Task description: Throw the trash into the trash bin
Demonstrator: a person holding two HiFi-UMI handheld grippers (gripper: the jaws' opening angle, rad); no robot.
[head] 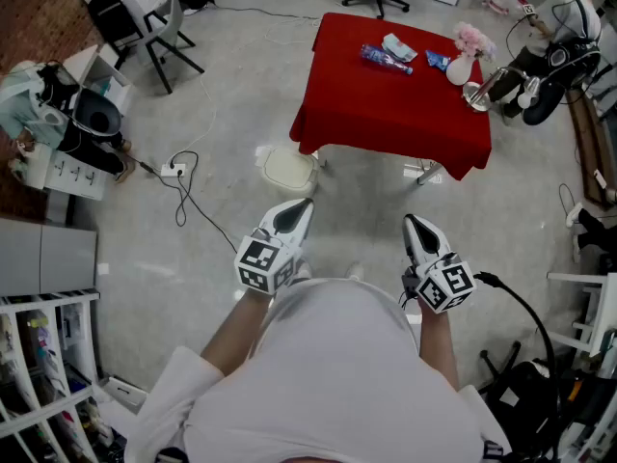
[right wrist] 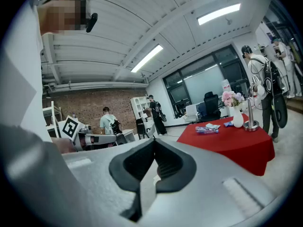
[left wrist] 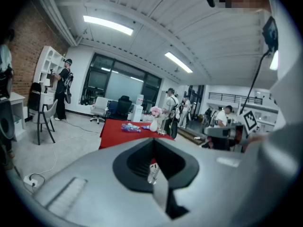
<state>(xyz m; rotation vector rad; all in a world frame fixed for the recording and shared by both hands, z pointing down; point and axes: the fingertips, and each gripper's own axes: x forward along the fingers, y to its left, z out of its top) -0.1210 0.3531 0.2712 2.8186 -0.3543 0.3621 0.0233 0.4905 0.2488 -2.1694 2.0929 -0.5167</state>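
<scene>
Step in hand: approach, nothing picked up yet.

- **Counter:** the counter (head: 386, 104), w/ a red cloth, stands ahead across open floor, well apart from both grippers.
- **Bin:** the cream trash bin (head: 289, 169) sits on the floor just beside the counter's near-left corner, close by the hanging cloth.
- **Grippers:** the left gripper (head: 303, 204) and right gripper (head: 413, 222) are held close to the person's body, pointing toward the counter. Both sets of jaws are closed, tips together, nothing btwn them.
- **Trash:** it's all on the counter's far part. There's a plastic bottle (head: 386, 59), a white wrapper (head: 398, 46) just behind it, and a blue wrapper (head: 438, 61) nr the vase (head: 460, 68) of pink flowers.

Next move, my read: walk up to the counter, open one set of jaws and take a piece. The bottle is prob easiest, since the wrappers lie flat and need a low pinch. Then carry it down to the bin, keeping clear of the cloth overhang.

View differences:
- **Head view:** only this one shows the bin & how far the grippers are from the counter.
- **Both gripper views:** the bin is hidden behind the gripper body. They show the counter side-on, w/ the vase upright and the bottle lying flat.
- **Right gripper view:** also shows a person w/ a backpack (right wrist: 265, 89) standing just beside the counter.
</scene>
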